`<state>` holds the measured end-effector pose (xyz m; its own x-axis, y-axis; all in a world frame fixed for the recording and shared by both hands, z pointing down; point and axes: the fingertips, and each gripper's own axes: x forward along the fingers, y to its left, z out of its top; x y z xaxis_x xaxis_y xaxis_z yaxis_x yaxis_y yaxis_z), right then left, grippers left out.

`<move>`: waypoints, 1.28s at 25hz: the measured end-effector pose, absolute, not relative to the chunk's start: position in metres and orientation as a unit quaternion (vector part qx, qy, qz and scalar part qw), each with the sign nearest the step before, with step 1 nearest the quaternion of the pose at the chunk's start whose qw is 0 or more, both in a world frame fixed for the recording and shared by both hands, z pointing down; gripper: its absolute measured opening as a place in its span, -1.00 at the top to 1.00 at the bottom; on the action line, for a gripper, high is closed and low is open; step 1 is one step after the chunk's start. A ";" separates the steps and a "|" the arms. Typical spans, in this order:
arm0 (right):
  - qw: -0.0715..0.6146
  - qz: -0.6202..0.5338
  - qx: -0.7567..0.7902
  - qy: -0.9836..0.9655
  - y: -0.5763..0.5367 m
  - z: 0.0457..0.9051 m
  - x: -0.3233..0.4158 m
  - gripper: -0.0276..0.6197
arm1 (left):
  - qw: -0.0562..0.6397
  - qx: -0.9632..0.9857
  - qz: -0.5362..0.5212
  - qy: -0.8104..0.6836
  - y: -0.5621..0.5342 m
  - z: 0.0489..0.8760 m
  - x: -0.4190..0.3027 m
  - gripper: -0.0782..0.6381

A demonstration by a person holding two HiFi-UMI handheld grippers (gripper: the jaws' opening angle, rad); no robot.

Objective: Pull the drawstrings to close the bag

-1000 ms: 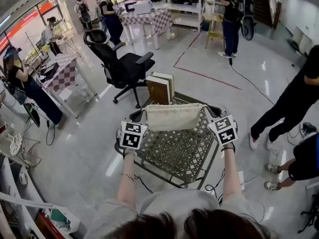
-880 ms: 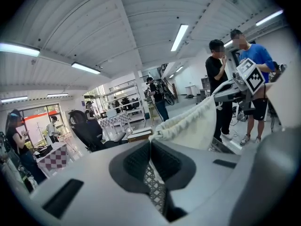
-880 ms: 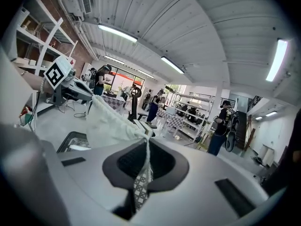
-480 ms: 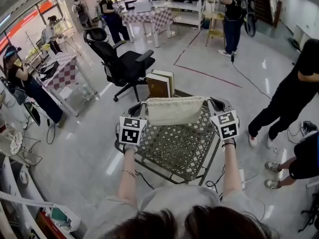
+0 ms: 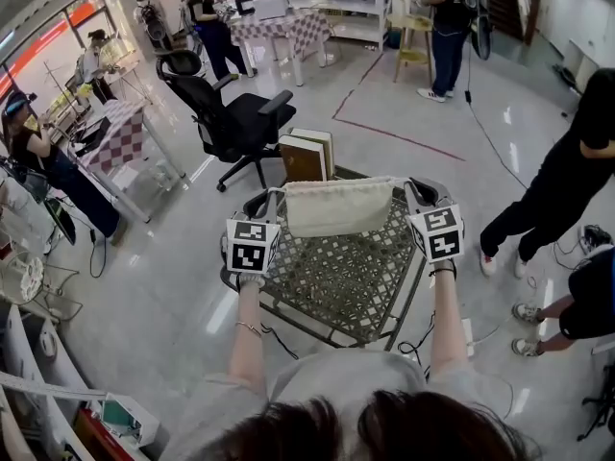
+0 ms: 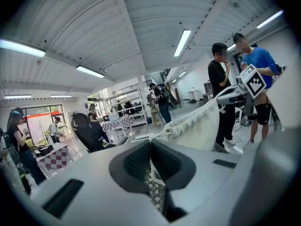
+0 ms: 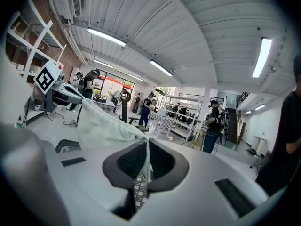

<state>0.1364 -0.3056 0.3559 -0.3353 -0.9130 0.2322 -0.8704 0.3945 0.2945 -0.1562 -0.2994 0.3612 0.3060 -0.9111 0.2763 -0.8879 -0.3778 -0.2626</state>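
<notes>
Left claw [image 6: 150, 147]: clamped on left drawstring [image 6: 160, 134]. Bag [image 5: 338, 207]: cream, slung between both claws above lattice counter [image 5: 336, 286]. Right claw [image 7: 146, 149]: clamped on right drawstring [image 7: 143, 139]; step judged mid-pull, next calling for both cords drawn wider apart.

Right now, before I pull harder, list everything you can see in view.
bag: one, cream, stretched between both grippers over the table
drawstrings: two, cream, one leaving each end of the bag
table: one, grey metal lattice, under the bag
books: two, brown and cream, upright just beyond the bag
office chair: one, black, beyond the books
checked tables: two, red-and-white, left and far back
bystanders: several, mostly dark clothes, around the room
left gripper: grey, jaws shut on a drawstring
right gripper: grey, jaws shut on a drawstring
</notes>
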 end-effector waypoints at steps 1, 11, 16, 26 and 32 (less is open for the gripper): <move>0.180 -0.058 0.549 -0.814 -0.306 0.356 0.138 0.84 | 0.031 -0.807 -0.192 0.557 -0.300 0.362 -0.156 0.70; 0.163 -0.054 0.567 -0.806 -0.300 0.349 0.145 0.84 | 0.034 -0.808 -0.191 0.557 -0.294 0.361 -0.159 0.70; 0.155 -0.051 0.575 -0.802 -0.301 0.348 0.144 0.84 | 0.038 -0.806 -0.189 0.560 -0.291 0.358 -0.165 0.70; 0.149 -0.050 0.587 -0.794 -0.301 0.345 0.141 0.84 | 0.047 -0.800 -0.190 0.567 -0.287 0.354 -0.176 0.70; 0.143 -0.044 0.595 -0.790 -0.306 0.348 0.143 0.84 | 0.050 -0.797 -0.193 0.570 -0.289 0.354 -0.181 0.70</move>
<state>0.1426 -0.3056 0.3476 -0.2510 -0.9524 0.1731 -0.9271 0.2880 0.2400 -0.1808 -0.2894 0.3540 0.2744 -0.9283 0.2508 -0.8895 -0.3441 -0.3005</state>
